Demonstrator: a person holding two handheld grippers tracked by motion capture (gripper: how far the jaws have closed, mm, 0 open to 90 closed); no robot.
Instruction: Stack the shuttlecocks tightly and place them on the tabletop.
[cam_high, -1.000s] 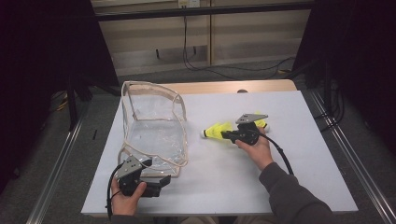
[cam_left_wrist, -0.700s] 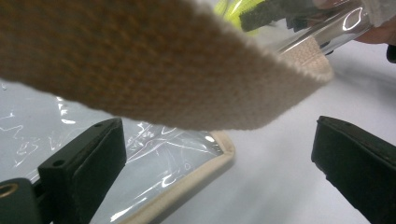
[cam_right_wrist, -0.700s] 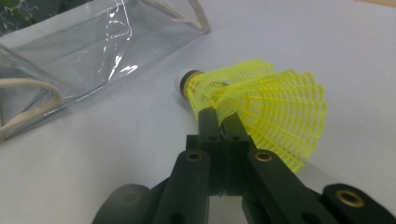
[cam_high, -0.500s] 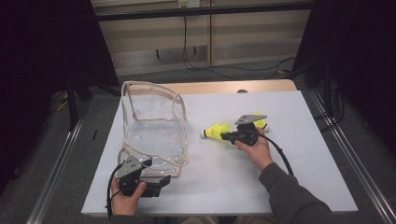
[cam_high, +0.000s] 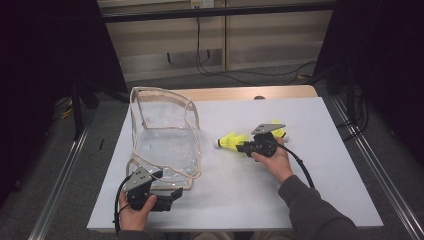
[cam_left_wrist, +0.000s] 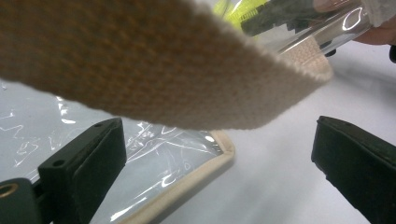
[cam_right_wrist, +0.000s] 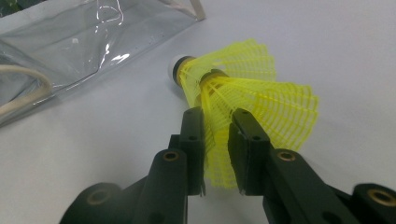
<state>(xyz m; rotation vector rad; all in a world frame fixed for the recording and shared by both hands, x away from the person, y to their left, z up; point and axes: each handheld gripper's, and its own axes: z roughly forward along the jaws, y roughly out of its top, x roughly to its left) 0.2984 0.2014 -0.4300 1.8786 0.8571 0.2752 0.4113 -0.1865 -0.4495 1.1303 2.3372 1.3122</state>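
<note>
While my right gripper (cam_right_wrist: 217, 140) pinches the skirt of the near yellow shuttlecock (cam_right_wrist: 252, 107), its fingers (cam_right_wrist: 194, 135) nearly pressed together on the mesh, the clear bag (cam_high: 165, 140) lies off to the left of it on the white bench (cam_high: 300, 200). A second shuttlecock's skirt and white cork tip (cam_right_wrist: 177, 70) sit just ahead of the held one; the two look nested end to end, long axis running along the fingers toward the bag, cork end leading. From the high view the pair (cam_high: 232, 141) rests low on the bench, near the bag but apart from it.

My left gripper (cam_high: 172, 194) sits at the bag's near corner with its fingers (cam_left_wrist: 84, 163) spread wide; a tan strap (cam_left_wrist: 140, 60) crosses just above them, not pinched. The bag's trimmed corner (cam_left_wrist: 205, 163) lies between the fingers.

Judgement: the right hand is the nearer to the shuttlecocks, the left to the bag; the coming move turns on carrying them leftward, cork first, into the bag's mouth.

No brand, label or writing readable anywhere.
</note>
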